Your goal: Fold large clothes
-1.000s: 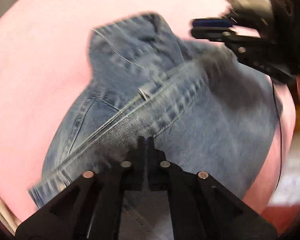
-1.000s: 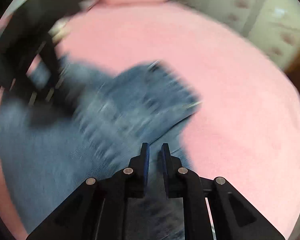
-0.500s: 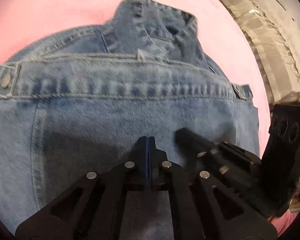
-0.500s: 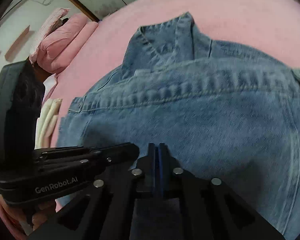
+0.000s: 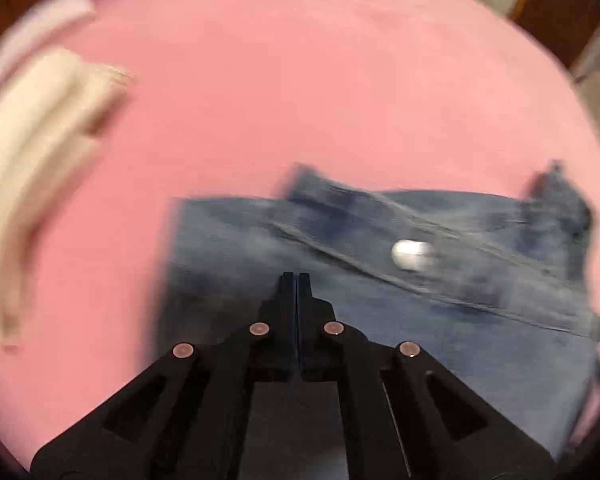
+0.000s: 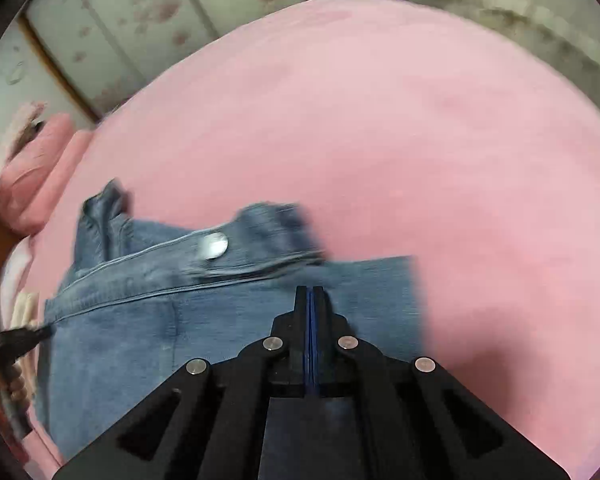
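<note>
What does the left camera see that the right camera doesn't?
Only the left wrist view shows a blurred pile of cream cloth at the edge of the bed. Only the right wrist view shows pink pillows, a flowered wall, and the tip of the left gripper at the jacket's edge. Both show the denim jacket with its metal button on the pink bedspread, and each camera's own fingers pressed together; the right gripper is one.
</note>
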`<state>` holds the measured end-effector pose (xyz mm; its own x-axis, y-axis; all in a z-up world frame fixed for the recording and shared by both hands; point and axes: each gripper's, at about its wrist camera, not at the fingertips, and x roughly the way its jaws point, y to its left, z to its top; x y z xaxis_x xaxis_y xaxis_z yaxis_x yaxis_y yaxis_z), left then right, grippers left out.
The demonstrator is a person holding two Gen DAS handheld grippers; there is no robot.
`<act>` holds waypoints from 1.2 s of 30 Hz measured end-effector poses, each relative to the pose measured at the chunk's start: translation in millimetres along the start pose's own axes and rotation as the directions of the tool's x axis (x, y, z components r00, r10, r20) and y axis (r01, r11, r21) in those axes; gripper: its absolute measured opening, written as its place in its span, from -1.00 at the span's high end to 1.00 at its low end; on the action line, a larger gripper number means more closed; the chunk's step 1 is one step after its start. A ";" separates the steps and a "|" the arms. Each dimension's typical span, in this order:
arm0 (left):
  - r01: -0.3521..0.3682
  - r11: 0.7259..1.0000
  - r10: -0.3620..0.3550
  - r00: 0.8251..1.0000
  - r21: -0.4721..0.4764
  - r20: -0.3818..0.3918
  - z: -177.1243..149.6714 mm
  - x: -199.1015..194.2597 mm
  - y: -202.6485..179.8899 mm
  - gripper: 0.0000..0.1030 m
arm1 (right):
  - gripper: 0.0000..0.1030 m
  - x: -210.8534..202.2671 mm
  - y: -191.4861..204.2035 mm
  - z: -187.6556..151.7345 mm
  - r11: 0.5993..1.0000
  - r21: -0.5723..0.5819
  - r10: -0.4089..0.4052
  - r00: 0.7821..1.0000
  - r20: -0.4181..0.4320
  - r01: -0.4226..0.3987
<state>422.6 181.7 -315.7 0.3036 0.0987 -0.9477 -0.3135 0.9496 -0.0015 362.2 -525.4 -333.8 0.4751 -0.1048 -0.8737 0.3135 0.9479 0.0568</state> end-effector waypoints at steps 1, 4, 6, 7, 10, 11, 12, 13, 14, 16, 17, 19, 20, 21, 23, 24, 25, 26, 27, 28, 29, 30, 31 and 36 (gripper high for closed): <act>-0.016 1.000 0.016 1.000 -0.001 -0.006 -0.8 -3.7 -0.7 0.99 | 1.00 -3.8 1.3 -1.0 1.000 -0.001 -0.027 1.000 0.003 0.027; 0.111 0.993 -0.110 0.993 0.028 -0.043 -20.7 -26.1 -22.5 0.99 | 1.00 -26.0 9.3 -10.6 0.982 0.124 0.144 0.990 0.001 -0.143; 0.269 0.959 -0.265 0.963 0.089 -0.055 -42.7 -44.8 -51.7 0.99 | 1.00 -34.4 30.9 -27.4 0.925 0.190 0.335 0.942 0.001 -0.329; 0.314 0.940 -0.308 0.949 0.130 -0.068 -55.0 -52.0 -69.8 0.99 | 1.00 -34.6 55.3 -42.6 0.880 0.202 0.442 0.897 -0.022 -0.429; 0.364 0.903 -0.345 0.931 0.228 -0.123 -84.7 -57.6 -120.9 0.99 | 1.00 -19.1 121.7 -79.1 0.794 0.238 0.598 0.791 -0.133 -0.560; 0.353 0.901 -0.328 0.935 0.252 -0.138 -94.1 -54.6 -136.1 0.98 | 1.00 -15.1 146.6 -94.3 0.778 0.234 0.623 0.764 -0.165 -0.584; 0.337 0.903 -0.306 0.940 0.268 -0.150 -101.5 -52.8 -150.1 0.98 | 1.00 -11.2 167.1 -105.6 0.772 0.219 0.634 0.750 -0.190 -0.597; 0.293 0.905 -0.260 0.955 0.308 -0.144 -109.4 -49.9 -162.0 0.98 | 1.00 -9.0 184.7 -116.2 0.778 0.194 0.627 0.748 -0.217 -0.597; 0.259 0.904 -0.233 0.966 0.340 -0.116 -113.2 -49.8 -166.1 0.98 | 1.00 -7.9 194.8 -124.8 0.792 0.167 0.611 0.757 -0.233 -0.588; 0.174 0.908 -0.170 0.984 0.380 -0.044 -116.5 -50.2 -161.2 0.98 | 1.00 -4.9 193.3 -132.2 0.804 0.143 0.594 0.771 -0.231 -0.577; 0.155 0.915 -0.156 0.987 0.373 -0.029 -117.4 -49.3 -151.7 0.99 | 1.00 -4.1 182.4 -132.0 0.803 0.146 0.595 0.770 -0.228 -0.578; 0.160 0.926 -0.166 0.986 0.341 -0.013 -113.6 -47.9 -127.5 0.99 | 1.00 -5.0 143.6 -122.9 0.824 0.137 0.567 0.794 -0.222 -0.550; 0.200 0.924 -0.205 0.979 0.325 -0.018 -107.5 -48.2 -107.7 0.99 | 1.00 -4.4 118.1 -118.3 0.823 0.139 0.567 0.795 -0.216 -0.550; 0.170 0.935 -0.179 0.984 0.312 0.000 -103.8 -48.2 -93.7 0.99 | 1.00 -7.1 92.9 -116.0 0.835 0.140 0.550 0.810 -0.206 -0.531; -0.066 0.943 0.046 0.997 0.327 0.069 -98.7 -42.9 -68.8 0.98 | 1.00 -4.5 48.6 -106.6 0.869 0.143 0.493 0.854 -0.169 -0.474; -0.160 0.932 0.137 0.986 0.324 0.092 -97.6 -37.4 -55.7 0.98 | 1.00 -13.3 18.5 -109.2 0.900 0.148 0.431 0.890 -0.148 -0.411; -0.218 0.928 0.198 0.976 0.302 0.096 -96.8 -30.4 -37.6 0.98 | 1.00 -19.5 0.6 -111.5 0.924 0.144 0.373 0.918 -0.134 -0.354; -0.233 0.932 0.217 0.972 0.277 0.086 -96.5 -26.8 -22.6 0.98 | 1.00 -27.5 -14.7 -114.6 0.950 0.127 0.301 0.946 -0.120 -0.286; -0.235 0.942 0.226 0.972 0.239 0.065 -95.9 -23.0 -7.2 0.98 | 1.00 -36.2 -28.1 -118.6 0.965 0.113 0.250 0.962 -0.112 -0.237; -0.220 0.954 0.216 0.976 0.204 0.043 -95.5 -22.9 3.6 0.98 | 1.00 -40.7 -38.2 -122.0 0.967 0.119 0.240 0.965 -0.110 -0.226; -0.197 0.967 0.195 0.980 0.161 0.028 -96.5 -33.3 21.0 0.98 | 1.00 -45.7 -40.3 -126.2 0.987 0.107 0.129 0.986 -0.109 -0.117; -0.163 0.980 0.163 0.987 0.111 0.014 -97.9 -41.8 29.6 0.98 | 1.00 -45.5 -33.7 -126.4 0.997 0.076 0.024 0.993 -0.115 -0.015; -0.135 0.988 0.135 0.991 0.076 0.007 -100.4 -49.1 33.8 0.99 | 1.00 -49.8 -28.7 -130.9 0.995 0.036 -0.085 0.989 -0.120 0.090; 0.147 0.988 -0.146 0.989 0.051 -0.017 -132.0 -96.2 13.7 0.99 | 1.00 -97.7 31.3 -152.8 0.995 0.092 0.031 0.998 0.048 -0.035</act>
<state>270.3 146.0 -266.7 0.3308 -0.0460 -0.9426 -0.2189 0.9678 -0.1240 199.9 -439.5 -320.4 0.5230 -0.0898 -0.8476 0.3711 0.9192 0.1316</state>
